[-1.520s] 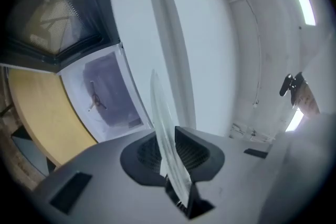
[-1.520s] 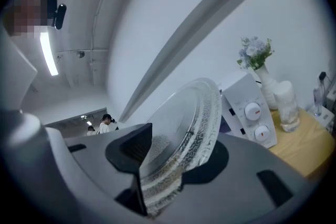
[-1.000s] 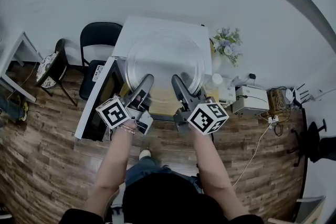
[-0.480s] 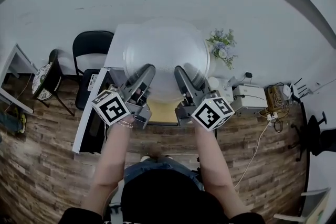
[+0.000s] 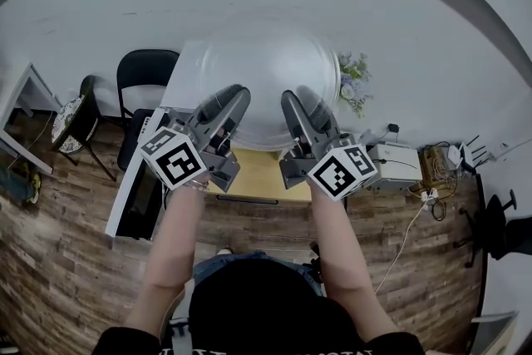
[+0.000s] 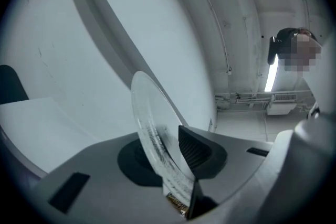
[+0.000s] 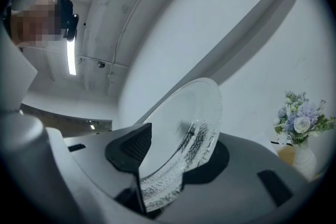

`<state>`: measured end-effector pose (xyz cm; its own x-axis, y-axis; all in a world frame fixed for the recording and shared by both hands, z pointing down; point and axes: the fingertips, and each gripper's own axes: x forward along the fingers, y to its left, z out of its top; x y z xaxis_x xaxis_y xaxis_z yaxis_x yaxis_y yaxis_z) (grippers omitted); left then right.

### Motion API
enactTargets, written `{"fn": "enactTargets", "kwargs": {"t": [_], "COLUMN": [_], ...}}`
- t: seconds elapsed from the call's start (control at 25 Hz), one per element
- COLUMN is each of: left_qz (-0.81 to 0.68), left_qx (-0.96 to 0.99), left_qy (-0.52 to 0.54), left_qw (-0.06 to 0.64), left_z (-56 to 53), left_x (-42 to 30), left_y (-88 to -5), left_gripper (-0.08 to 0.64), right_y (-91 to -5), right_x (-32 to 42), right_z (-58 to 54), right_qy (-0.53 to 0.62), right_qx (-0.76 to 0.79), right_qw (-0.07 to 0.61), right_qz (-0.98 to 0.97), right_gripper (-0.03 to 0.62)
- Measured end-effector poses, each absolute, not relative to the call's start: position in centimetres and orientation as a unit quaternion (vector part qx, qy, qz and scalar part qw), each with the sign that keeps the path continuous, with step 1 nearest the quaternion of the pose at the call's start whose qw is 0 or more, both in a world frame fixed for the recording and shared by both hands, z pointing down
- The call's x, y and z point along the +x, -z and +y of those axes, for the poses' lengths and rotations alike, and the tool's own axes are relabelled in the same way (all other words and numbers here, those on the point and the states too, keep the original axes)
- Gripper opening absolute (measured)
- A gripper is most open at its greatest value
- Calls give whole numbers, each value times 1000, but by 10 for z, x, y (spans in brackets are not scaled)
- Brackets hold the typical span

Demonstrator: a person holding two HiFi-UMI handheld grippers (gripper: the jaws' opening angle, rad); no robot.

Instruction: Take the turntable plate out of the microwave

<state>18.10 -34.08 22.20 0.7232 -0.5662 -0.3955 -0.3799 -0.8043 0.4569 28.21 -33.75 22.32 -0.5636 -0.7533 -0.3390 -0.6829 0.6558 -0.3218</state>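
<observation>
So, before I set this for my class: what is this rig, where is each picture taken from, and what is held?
No robot: a person holds a two-jaw gripper in each hand. The head view looks down from a camera on their head; the other two cameras ride on the grippers. The left gripper and right gripper clamp the near rim of a glass plate, held above the white microwave, whose door stands open. The left jaws have just been opening a little, rim between them.
</observation>
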Motion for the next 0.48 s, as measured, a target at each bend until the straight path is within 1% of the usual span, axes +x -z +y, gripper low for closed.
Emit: {"fn": "enactTargets", "kwargs": {"t": [0.2, 0.48], "left_qz": [-259, -256], "left_qx": [916, 915], "left_qy": [267, 273], "left_qw": [152, 149], "left_z": [-339, -331], "left_x": [181, 178], "left_y": [-210, -209], "left_gripper": [91, 91], "right_y": [-213, -211], "right_x": [282, 279], "right_z": [-336, -327], "right_qy": [63, 52], "right_qx": [-402, -403], "right_qw": [242, 239], "right_qz": [881, 882], "right_gripper": [193, 193]}}
